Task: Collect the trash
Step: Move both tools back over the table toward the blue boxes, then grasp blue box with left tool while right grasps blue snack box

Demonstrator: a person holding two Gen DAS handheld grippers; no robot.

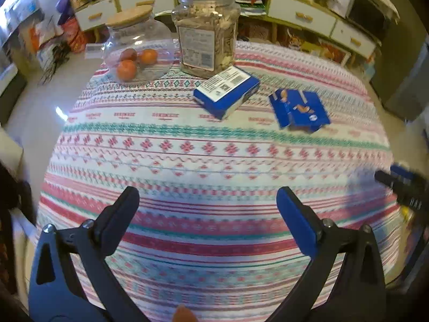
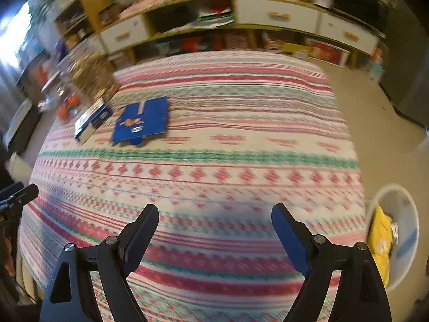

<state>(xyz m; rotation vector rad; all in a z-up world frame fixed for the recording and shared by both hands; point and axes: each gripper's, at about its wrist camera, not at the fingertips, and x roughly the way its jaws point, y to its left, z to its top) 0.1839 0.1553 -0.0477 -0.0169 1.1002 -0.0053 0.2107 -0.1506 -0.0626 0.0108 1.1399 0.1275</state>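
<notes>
The table, draped in a pink, white and green patterned cloth, carries two pieces of trash. Just in front of the tall clear plastic jar of dried goods lies a closed blue-and-white cardboard box; right of that jar lies a flattened blue carton. A white bin with yellow waste stands off the table's right edge. The left gripper and right gripper hover with jaws spread wide, holding nothing. The flat carton may slip from a pinch; reaching for the box risks knocking the jar.
</notes>
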